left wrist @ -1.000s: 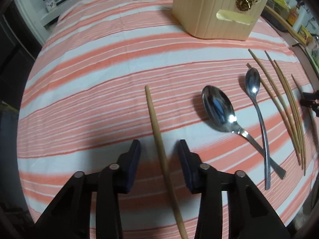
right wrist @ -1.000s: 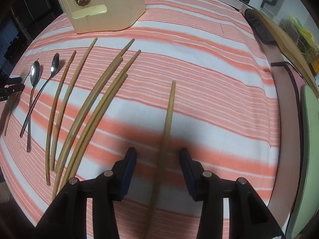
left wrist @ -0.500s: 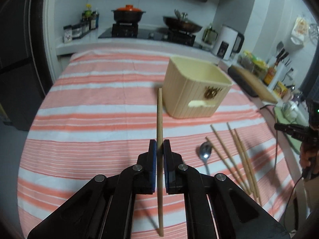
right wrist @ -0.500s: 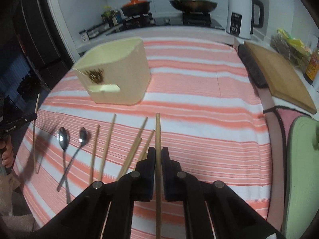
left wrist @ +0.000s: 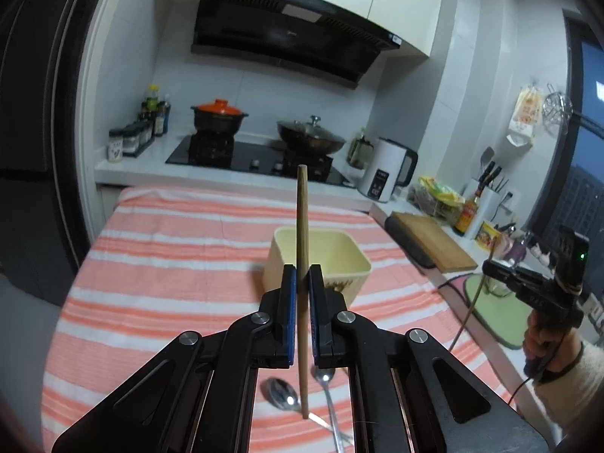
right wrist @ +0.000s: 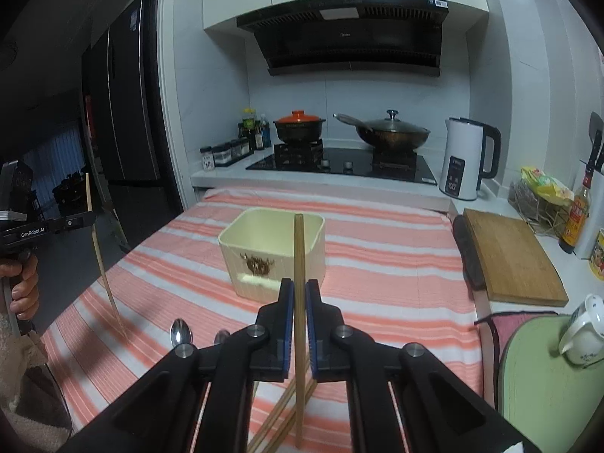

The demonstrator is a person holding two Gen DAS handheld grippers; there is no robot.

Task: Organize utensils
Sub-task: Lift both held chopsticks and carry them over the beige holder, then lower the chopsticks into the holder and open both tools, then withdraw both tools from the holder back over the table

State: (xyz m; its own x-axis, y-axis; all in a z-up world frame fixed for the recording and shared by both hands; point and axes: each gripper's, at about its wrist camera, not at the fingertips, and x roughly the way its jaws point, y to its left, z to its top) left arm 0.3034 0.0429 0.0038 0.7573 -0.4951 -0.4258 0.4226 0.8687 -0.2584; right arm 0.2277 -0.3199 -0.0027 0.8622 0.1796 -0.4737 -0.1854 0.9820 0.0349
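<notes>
Left wrist view: your left gripper (left wrist: 302,283) has its fingers clamped on an upright chopstick (left wrist: 302,226), lifted above the striped worktop (left wrist: 170,264), the cream box (left wrist: 339,264) beyond and two spoons (left wrist: 281,398) below.

Right wrist view: your right gripper (right wrist: 298,294) pinches a second chopstick (right wrist: 299,256); what look like loose chopsticks (right wrist: 279,415) lie underneath.

White lettering "GenRobot.AI" runs along the black plastic body of the left gripper (right wrist: 86,222), seen left of the cream square plastic utensil box (right wrist: 272,253). Other labels and displays too blurred to read.
</notes>
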